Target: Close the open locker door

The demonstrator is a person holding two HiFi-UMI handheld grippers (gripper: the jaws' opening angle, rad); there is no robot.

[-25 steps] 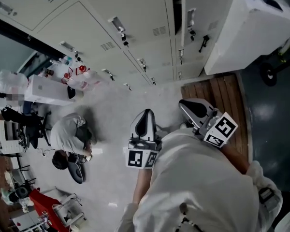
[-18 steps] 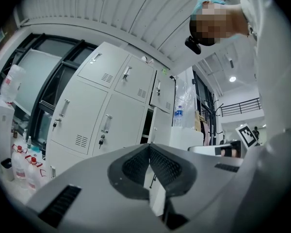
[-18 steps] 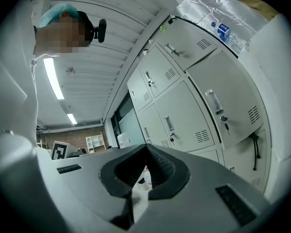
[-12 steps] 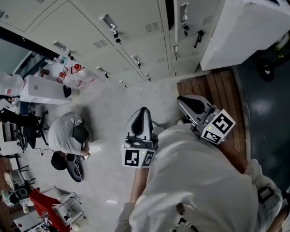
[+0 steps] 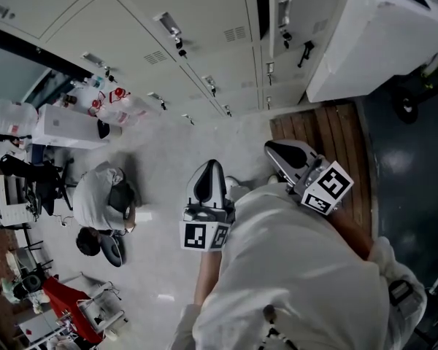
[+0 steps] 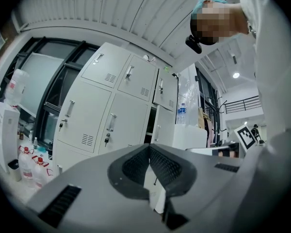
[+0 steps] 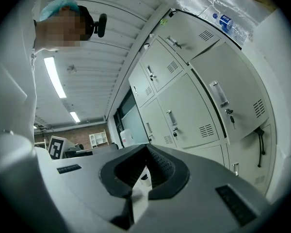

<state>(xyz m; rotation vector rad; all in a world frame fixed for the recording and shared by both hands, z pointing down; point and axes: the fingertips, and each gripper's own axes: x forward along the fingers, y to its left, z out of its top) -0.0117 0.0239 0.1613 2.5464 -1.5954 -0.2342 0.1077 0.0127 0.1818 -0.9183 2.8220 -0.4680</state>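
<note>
The locker bank (image 5: 204,20) ahead has one door (image 5: 306,6) ajar beside a dark gap (image 5: 261,2), well apart from both grippers. The left gripper (image 5: 212,165) and right gripper (image 5: 271,146) are closed and empty. Pushing near its handle (image 5: 285,11) should shut it squarely.

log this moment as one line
phase: pre-contact | locker door: ajar, untouched | left hand-held gripper: shut, empty | right hand-held gripper: shut, empty

The left gripper (image 5: 211,165) points toward 12 o'clock, jaws pressed together with nothing between them. At its 3 o'clock, the right gripper (image 5: 272,147) angles toward 10 o'clock, likewise closed and empty.
</note>
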